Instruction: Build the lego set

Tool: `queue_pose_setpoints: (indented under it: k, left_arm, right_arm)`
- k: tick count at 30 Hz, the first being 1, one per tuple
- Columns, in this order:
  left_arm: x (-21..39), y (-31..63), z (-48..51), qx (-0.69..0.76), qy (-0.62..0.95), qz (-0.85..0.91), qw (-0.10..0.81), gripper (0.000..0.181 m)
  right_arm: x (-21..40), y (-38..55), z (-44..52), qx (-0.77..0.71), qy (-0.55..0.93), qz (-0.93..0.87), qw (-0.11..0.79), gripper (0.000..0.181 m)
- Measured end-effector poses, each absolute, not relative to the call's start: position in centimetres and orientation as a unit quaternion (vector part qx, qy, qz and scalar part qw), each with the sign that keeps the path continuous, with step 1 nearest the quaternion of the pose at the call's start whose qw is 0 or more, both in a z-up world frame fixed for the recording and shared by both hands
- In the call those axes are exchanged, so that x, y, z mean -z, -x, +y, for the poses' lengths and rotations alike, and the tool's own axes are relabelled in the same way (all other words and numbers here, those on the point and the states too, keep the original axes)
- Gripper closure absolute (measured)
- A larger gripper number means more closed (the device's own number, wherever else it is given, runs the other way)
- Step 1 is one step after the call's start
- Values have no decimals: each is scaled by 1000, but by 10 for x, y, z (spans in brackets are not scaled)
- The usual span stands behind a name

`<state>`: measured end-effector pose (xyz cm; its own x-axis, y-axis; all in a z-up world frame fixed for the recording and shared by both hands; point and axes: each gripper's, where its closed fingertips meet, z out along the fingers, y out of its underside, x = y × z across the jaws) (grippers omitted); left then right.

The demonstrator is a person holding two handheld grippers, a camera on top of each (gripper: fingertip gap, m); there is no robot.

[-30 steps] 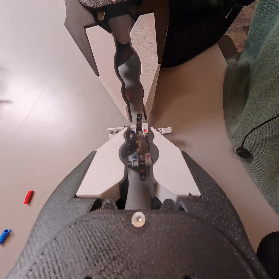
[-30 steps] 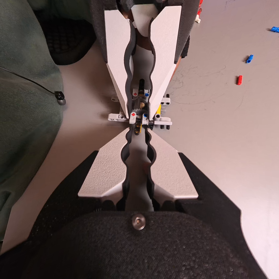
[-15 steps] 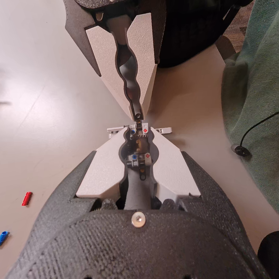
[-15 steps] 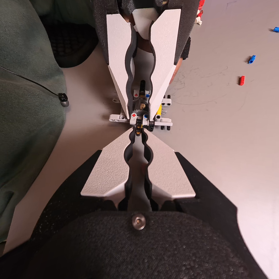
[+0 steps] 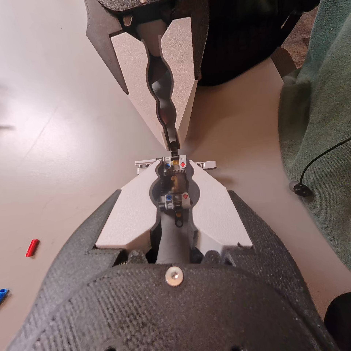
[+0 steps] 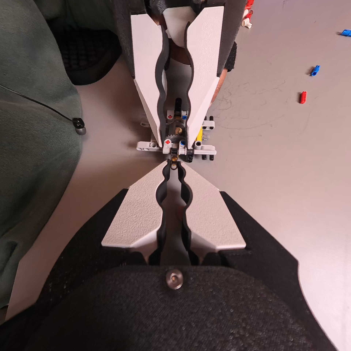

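A small lego assembly (image 5: 207,164) of grey beams, a gear and red and blue pins rests on the pale table. My left gripper (image 5: 174,165) is shut on its middle, one finger on each side. The assembly (image 6: 205,150) and the left gripper (image 6: 175,145) also show at the top of the right wrist view. A thin black link (image 6: 173,155) sticks out of the assembly's near side in the right wrist view. My right gripper (image 6: 173,164) is shut on the link's free end. In the left wrist view the right gripper (image 5: 173,147) comes from above onto that link (image 5: 173,152).
Loose pins lie on the table: a red one (image 6: 303,97), blue ones (image 6: 315,70) (image 6: 344,32), and red and white pieces (image 6: 247,19) farther off. A person's green garment (image 6: 28,152) and a black cable end (image 6: 78,123) lie close on one side. The grippers are tip to tip, or close to it.
My right gripper's fingers have closed from a narrow gap onto the black link's end. My left gripper has kept its hold on the assembly, which has barely moved.
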<state>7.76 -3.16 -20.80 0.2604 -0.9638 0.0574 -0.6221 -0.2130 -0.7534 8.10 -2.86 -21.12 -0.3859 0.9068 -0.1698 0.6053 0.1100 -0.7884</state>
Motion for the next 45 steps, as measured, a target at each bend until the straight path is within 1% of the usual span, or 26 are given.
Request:
queue_pose_setpoints:
  k: [11, 20, 23, 38, 41, 45]
  left_arm:
    - [208, -75, -31, 272, 733, 536, 318, 159]
    - [210, -76, -31, 262, 734, 537, 324, 157]
    - [212, -75, -31, 255, 735, 538, 325, 159]
    - [212, -75, -31, 257, 730, 539, 333, 159]
    - [212, -75, -31, 259, 730, 536, 335, 160]
    - [212, -74, -31, 263, 730, 533, 338, 160]
  right_arm:
    - [212, -79, -28, -353, 542, -738, 193, 176]
    - [215, -80, -29, -308, 543, -765, 159, 176]
    - [217, -80, -28, -289, 542, -774, 154, 176]
    - [217, -79, -29, -325, 551, -751, 162, 175]
    - [217, -79, -28, -330, 550, -749, 168, 174]
    - [212, -81, -25, -340, 539, -749, 181, 161]
